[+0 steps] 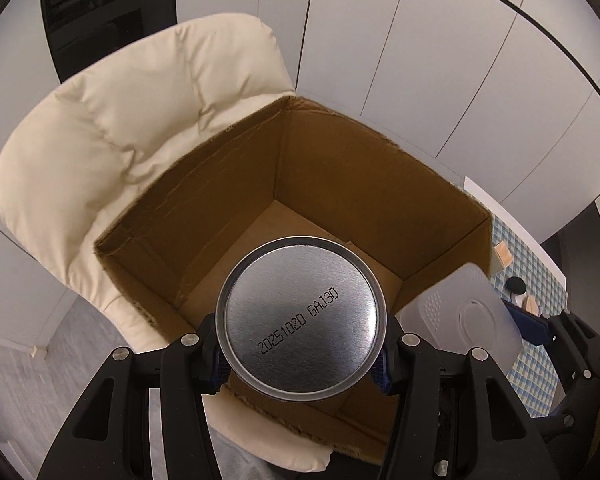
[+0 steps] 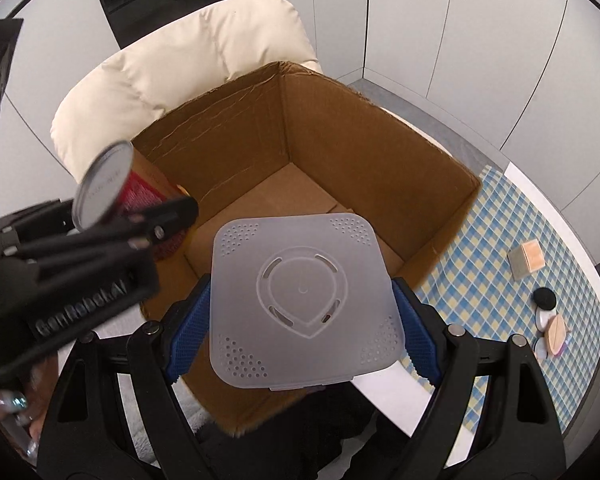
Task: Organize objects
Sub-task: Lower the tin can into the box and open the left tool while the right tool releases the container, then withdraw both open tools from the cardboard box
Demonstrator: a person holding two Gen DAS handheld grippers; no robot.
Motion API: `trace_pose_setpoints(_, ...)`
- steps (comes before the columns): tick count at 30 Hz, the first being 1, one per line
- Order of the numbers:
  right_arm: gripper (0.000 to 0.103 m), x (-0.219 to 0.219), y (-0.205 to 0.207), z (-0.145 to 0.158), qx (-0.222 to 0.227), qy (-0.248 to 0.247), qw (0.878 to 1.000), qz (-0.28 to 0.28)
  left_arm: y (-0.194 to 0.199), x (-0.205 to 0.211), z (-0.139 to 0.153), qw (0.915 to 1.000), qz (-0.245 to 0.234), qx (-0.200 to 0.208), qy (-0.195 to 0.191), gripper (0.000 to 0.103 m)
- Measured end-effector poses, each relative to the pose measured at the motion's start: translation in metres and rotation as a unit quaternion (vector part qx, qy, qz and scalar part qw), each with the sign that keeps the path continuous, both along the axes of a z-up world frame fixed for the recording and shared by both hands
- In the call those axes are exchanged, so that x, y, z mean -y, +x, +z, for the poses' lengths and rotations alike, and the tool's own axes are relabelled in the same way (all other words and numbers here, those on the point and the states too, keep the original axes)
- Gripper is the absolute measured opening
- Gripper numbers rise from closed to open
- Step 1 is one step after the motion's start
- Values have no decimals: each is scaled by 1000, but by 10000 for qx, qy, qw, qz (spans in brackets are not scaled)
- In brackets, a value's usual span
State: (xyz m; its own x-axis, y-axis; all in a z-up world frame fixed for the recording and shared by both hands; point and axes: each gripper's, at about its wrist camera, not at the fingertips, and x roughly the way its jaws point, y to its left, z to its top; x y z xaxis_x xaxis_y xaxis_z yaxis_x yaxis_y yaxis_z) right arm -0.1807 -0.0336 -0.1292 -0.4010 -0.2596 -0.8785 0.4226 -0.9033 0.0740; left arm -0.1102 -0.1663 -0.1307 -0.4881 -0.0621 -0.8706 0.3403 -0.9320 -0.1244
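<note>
Left wrist view: the left tongs [image 1: 302, 354] grip a can [image 1: 301, 318] by its sides, its silver end facing the camera and stamped with a printed date code. The can hangs above an open cardboard box [image 1: 340, 184] whose brown floor shows bare behind it. The box sits on a cream padded chair [image 1: 112, 140]. At the right edge, a pale grey square lid [image 1: 462, 316] appears, held beside the can.

Right wrist view: the right tongs [image 2: 302, 338] clamp that same lid [image 2: 302, 300] between blue pads [image 2: 190, 330], one on each side. The lid is translucent, with rounded corners, dotted patches at the corners and a raised teardrop outline in the middle. It hangs over the near part of the box [image 2: 364, 136]. To the left, the left tongs [image 2: 140, 220] hold the can [image 2: 104, 190], which shows a red side. To the right, a tabletop with a blue and yellow checked cloth [image 2: 496, 248] carries a small beige block [image 2: 526, 264] and a cluster of small round things [image 2: 550, 324].
</note>
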Motion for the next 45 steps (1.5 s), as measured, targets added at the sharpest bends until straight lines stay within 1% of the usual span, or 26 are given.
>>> trace_pose_setpoints(5,86,4,-13,-3,-8,-41,10000,-19,-8,6,-9,10000,-27,54,-6,54)
trace_pose_setpoints(8,86,5,-17,-6,-9,-39,10000,-20,-10,9,-14,9999,-30,88,84,54)
trace_pose_setpoints(12,86,5,-18,-9,34,-63,10000,-47,-9,11,-17,9999,-33,86,41,54)
trace_pose_setpoints(15,86,6,-18,-10,39,-111,9999,-8,-7,14,-16,9998,-52,10,194,55)
trace_pose_setpoints(16,87,6,-18,-9,25,-134,9999,20,-6,16,-15,9997,-25,-32,251,60)
trace_pose_setpoints(17,87,8,-17,-8,-13,-114,9999,61,-5,18,-13,9995,10,-67,309,71)
trace_pose_setpoints(18,90,10,-16,-8,-54,-59,9999,82,-4,20,-11,9993,62,-91,370,78)
trace_pose_setpoints(19,96,12,-15,-7,-131,37,9998,109,-3,21,-9,9990,106,-130,414,91)
trace_pose_setpoints(20,101,13,-13,-6,-242,123,9995,131,-1,23,-5,9987,142,-227,431,94)
trace_pose_setpoints(22,102,16,-7,-2,-492,234,9984,175,2,23,1,9986,146,-355,355,94)
trace_pose_setpoints(24,102,16,-4,0,-545,209,9980,227,4,22,5,9988,112,-413,228,94)
trace_pose_setpoints(26,102,16,-3,1,-513,70,9983,270,4,22,6,9990,110,-399,163,94)
trace_pose_setpoints(29,102,13,-4,2,-426,-107,9988,222,5,22,3,9991,105,-353,231,94)
trace_pose_setpoints(31,102,11,-4,1,-392,-111,9990,208,5,22,1,9992,117,-327,177,94)
trace_pose_setpoints(33,102,11,-3,1,-410,-65,9989,200,5,20,1,9994,118,-314,43,94)
trace_pose_setpoints(37,102,7,-2,-1,-387,-95,9991,164,6,19,1,9994,113,-341,-18,94)
trace_pose_setpoints(40,102,3,-1,-2,-405,-145,9990,122,8,16,3,9990,101,-377,-206,94)
trace_pose_setpoints(45,102,-2,-1,-2,-375,-148,9992,45,10,16,7,9990,141,-385,-151,94)
